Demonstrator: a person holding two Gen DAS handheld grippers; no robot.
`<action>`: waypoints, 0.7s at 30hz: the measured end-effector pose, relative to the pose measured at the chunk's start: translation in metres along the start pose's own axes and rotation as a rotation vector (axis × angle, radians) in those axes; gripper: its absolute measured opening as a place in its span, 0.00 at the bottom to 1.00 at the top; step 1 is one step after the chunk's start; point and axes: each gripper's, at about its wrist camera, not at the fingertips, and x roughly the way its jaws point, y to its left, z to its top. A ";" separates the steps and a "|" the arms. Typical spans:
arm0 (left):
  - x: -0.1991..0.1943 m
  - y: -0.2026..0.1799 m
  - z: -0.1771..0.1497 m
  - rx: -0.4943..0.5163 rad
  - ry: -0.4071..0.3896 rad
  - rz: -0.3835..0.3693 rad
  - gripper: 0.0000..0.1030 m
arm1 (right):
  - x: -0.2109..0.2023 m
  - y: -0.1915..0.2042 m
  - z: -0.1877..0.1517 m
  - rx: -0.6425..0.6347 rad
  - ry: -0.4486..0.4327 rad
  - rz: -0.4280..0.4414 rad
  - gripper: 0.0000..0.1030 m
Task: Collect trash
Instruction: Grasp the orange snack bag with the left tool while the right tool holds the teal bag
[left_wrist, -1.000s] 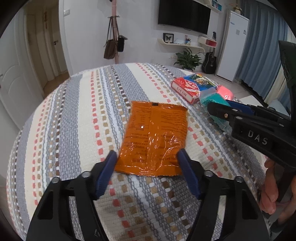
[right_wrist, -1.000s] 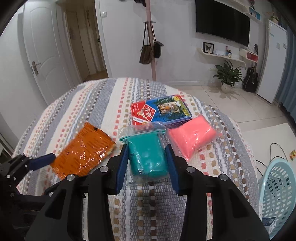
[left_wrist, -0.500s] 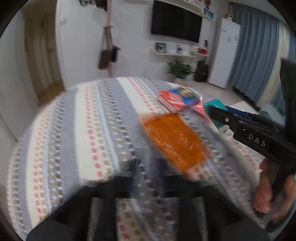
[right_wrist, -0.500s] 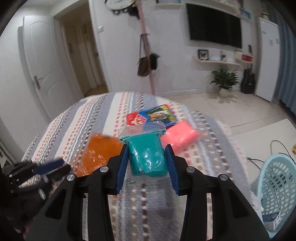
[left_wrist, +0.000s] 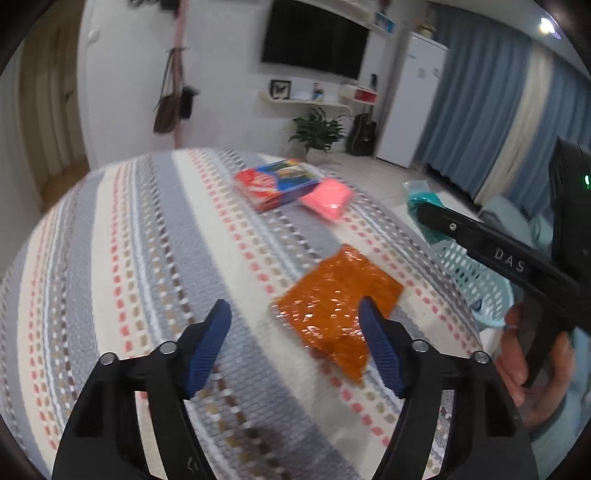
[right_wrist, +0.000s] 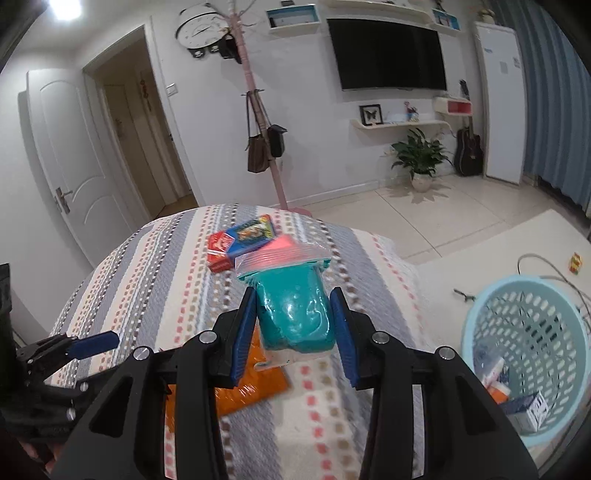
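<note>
Jaws of the right gripper (right_wrist: 293, 325) pinch a teal squishy lump in a clear zip bag (right_wrist: 295, 314), lifted off the striped woven tablecloth (right_wrist: 155, 280). I think it is held up so it can go into the pale blue plastic basket (right_wrist: 480, 317) on the floor to the right, which already has some trash in it. Jaws of the left gripper (left_wrist: 295, 339) are opening and hold nothing. A crinkly orange plastic wrapper (left_wrist: 336, 302) lies flat beside its right finger, partly between the jaws. Farther back lie a pink soft bag (left_wrist: 328, 197) and a red and blue box (left_wrist: 275, 182).
</note>
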 end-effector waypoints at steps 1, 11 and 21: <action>0.005 -0.006 0.002 0.010 0.012 0.008 0.69 | -0.002 -0.006 -0.001 0.012 0.003 -0.005 0.36; 0.058 -0.012 0.009 0.003 0.125 0.001 0.69 | -0.025 -0.028 -0.003 0.041 -0.017 -0.013 0.36; 0.053 -0.030 -0.001 0.066 0.160 -0.092 0.86 | -0.029 -0.034 -0.010 0.048 -0.008 -0.014 0.36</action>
